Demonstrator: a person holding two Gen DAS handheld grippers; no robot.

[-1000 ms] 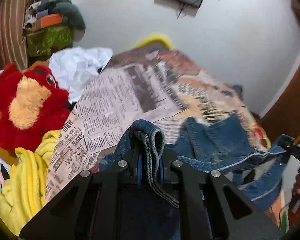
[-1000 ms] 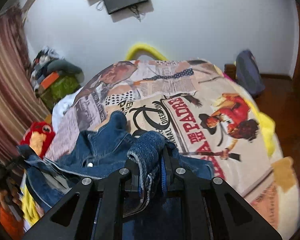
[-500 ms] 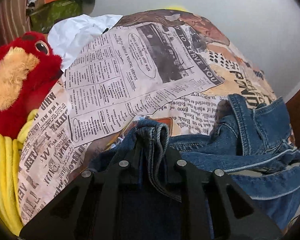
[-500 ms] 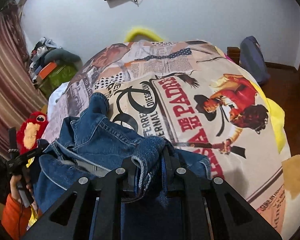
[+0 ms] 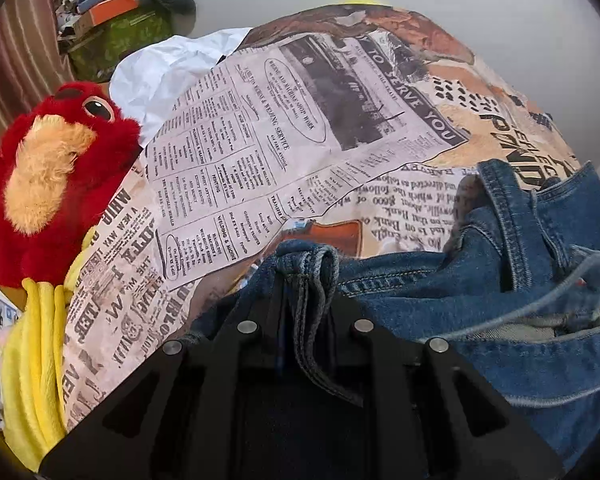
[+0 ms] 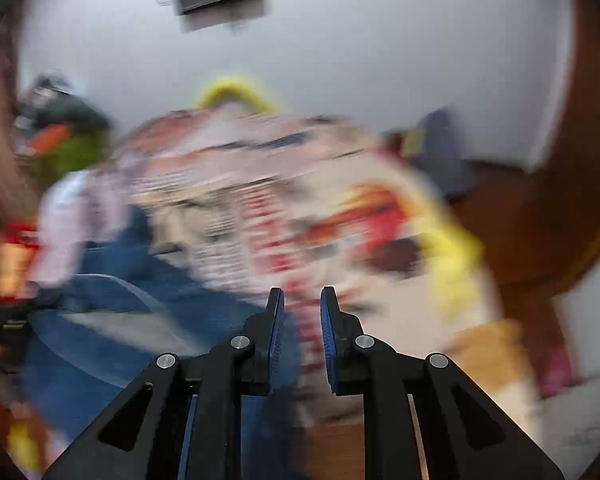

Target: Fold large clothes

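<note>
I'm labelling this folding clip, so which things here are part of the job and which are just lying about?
Part of the job:
denim jacket
left gripper, shut on its hem
right gripper, open, holding nothing
printed bedspread, the folding surface

Just lying about:
red plush toy
yellow cloth
white sheet

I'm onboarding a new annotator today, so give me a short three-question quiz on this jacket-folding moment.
1. True or false: the left gripper is clamped on a fold of the denim jacket.
2. The right gripper is: A) shut on denim, B) open with nothing between its pads, C) out of view.
3. Fill in: beside the printed bedspread, at the left of the left wrist view, sits a ___ plush toy.

Key: 1 true; 2 B; 3 red.
</note>
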